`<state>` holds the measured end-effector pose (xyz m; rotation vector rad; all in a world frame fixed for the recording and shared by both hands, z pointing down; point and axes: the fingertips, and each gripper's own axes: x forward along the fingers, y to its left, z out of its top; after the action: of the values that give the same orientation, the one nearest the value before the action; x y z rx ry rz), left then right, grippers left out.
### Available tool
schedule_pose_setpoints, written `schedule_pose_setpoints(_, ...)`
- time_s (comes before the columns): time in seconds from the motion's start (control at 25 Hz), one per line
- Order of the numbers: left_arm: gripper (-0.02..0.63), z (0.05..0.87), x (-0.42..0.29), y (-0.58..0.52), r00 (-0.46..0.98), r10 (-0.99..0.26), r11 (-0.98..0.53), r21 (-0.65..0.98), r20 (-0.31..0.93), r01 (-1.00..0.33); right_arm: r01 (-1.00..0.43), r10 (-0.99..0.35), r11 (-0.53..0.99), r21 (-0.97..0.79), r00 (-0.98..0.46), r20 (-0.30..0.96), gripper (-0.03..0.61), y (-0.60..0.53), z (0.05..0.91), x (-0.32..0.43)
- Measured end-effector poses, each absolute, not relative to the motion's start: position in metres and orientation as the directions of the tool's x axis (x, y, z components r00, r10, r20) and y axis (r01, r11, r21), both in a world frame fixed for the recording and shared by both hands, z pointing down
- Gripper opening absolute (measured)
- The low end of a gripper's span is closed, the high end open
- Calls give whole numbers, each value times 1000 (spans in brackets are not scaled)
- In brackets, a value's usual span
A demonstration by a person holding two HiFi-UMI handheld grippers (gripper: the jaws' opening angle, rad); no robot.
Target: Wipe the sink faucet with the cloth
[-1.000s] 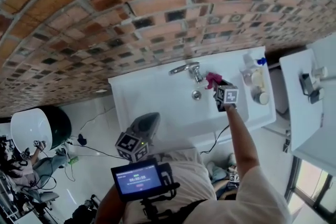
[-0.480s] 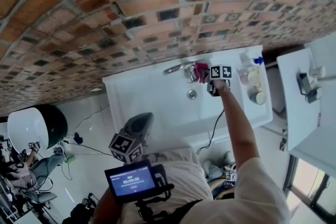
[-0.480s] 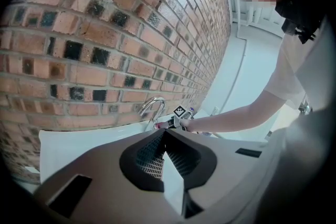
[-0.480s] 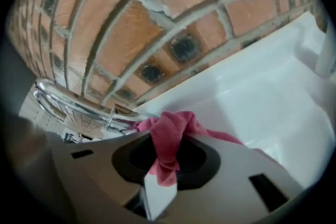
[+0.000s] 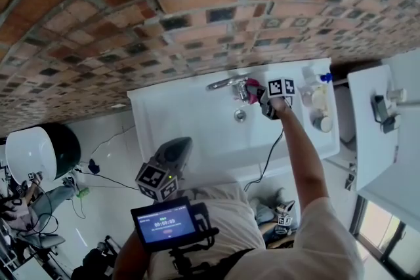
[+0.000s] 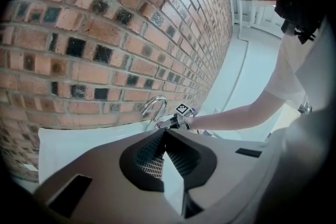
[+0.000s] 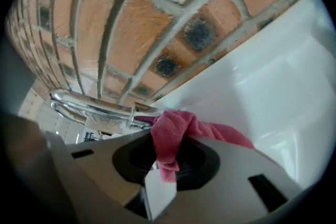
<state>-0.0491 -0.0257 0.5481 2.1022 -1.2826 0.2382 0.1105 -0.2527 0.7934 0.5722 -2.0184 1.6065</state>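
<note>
The white sink [image 5: 177, 121] is mounted on a brick wall, with a chrome faucet [image 5: 225, 82] at its back rim. My right gripper [image 5: 261, 96] is shut on a pink cloth [image 5: 251, 84], which sits against the faucet's base. In the right gripper view the cloth [image 7: 175, 131] bunches out of the right gripper [image 7: 164, 139], just under the curved chrome spout [image 7: 89, 106]. My left gripper [image 5: 174, 153] hangs in front of the sink, away from the faucet. In the left gripper view the left gripper [image 6: 164, 136] is shut on nothing, and the faucet [image 6: 153, 106] arches beyond it.
The drain [image 5: 240, 115] lies in the basin below the faucet. Bottles and jars [image 5: 316, 101] stand on the sink's right end. A second white counter [image 5: 384, 141] is at the right. A black bin with a white lid [image 5: 41, 153] stands on the floor at the left.
My right gripper has carried the cloth left and toward the wall, from beside the faucet to against its base. The left gripper has stayed low in front of the sink.
</note>
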Motion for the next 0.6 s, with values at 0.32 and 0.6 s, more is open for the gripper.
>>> schedule_pose_setpoints(0.32,-12,551,-47,-26,516,-721,-312,447,462,-838,-562,66,462,-687,-750,658,86,-240,753,103)
schedule_pose_setpoints(0.6,-12,556,-52,-24,514,-720,-309,447,467,-839,-460,154,681,-570,-671,725,91,-211,729,81)
